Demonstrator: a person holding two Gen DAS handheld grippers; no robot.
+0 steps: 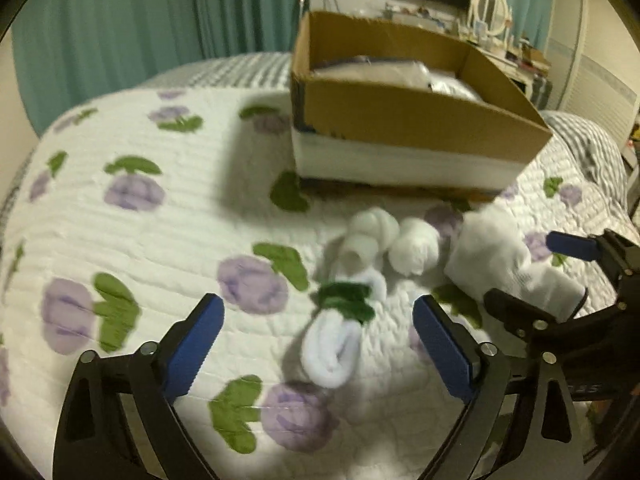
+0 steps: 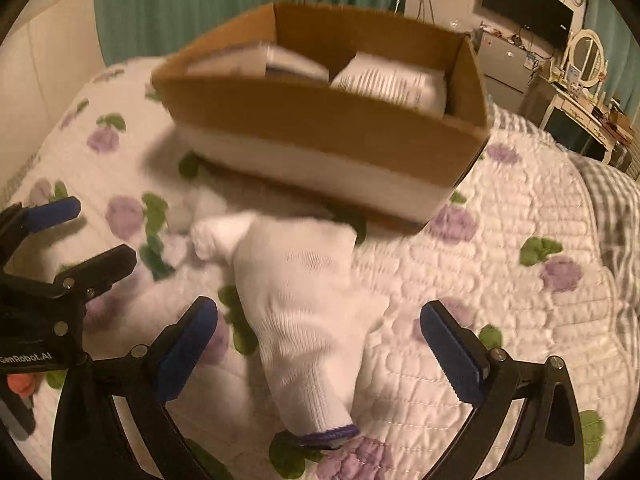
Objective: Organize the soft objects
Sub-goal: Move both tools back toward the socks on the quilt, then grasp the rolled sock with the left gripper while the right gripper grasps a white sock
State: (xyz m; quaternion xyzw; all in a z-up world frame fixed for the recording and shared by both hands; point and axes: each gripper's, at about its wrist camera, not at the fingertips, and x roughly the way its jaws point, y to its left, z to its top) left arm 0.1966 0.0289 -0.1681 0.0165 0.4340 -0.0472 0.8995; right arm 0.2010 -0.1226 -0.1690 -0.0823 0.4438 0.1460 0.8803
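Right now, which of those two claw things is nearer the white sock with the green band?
Left. The left gripper is open with the green-banded sock lying between its fingers. The right gripper is off to the right, open around a white glove.

A bed with a flowered quilt (image 2: 500, 280) fills the room, teal curtains (image 1: 140, 20) hang at eleven o'clock, and a dark screen (image 2: 528, 12) and an oval mirror (image 2: 588, 56) stand at two o'clock.

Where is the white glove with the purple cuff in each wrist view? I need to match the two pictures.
Left wrist: the white glove lies at right of centre on the quilt, beside the right gripper, right of the rolled white pieces.
Right wrist: the same glove fills the centre, between the open fingers, purple cuff nearest the camera.
Shared landmark: the cardboard box behind it.
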